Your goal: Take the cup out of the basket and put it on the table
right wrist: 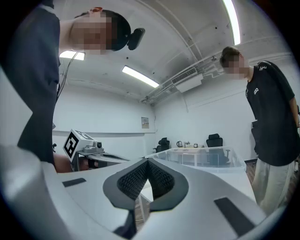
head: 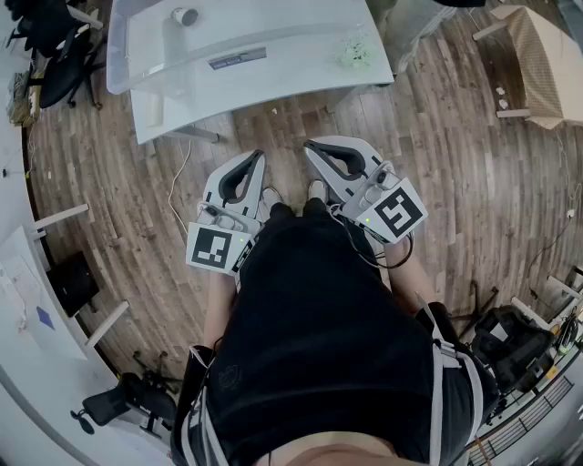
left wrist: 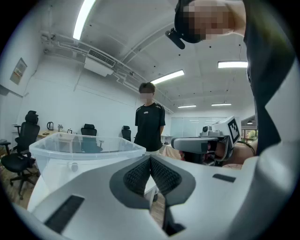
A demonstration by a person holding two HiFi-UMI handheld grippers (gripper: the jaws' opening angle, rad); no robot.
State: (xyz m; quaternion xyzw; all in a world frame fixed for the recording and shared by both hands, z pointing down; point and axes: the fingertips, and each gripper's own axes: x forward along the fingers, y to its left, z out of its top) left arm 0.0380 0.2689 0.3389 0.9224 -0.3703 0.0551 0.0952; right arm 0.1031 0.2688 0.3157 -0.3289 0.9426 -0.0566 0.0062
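Closest under my head camera was my own black shirt (head: 319, 319), and past its edge the toes of my two shoes (head: 271, 194) showed on the wooden floor (head: 455, 182). I held two grippers at waist height, one in each hand, each carrying one marker cube. My left gripper (head: 255, 159) had its jaws pressed together with nothing between the pads. My right gripper (head: 312, 147) was closed the same way and also empty. Both pointed ahead toward the one white table (head: 182, 114), well apart from it.

On that table stood a single clear plastic basket (head: 114, 55). One cup (head: 185, 15) sat inside it, near the far end and toward the left side. It looked to be lying on its side, long axis running left to right across the head view, with a darker end at the left. It was too small for me to be sure which end was the mouth.

My left gripper view showed the same basket (left wrist: 84, 147) at about jaw height. Just beyond it one other person (left wrist: 150, 124) in a black shirt stood upright. Three black office chairs ringed the floor around me, one of them (head: 55, 45) beside the table's left end.
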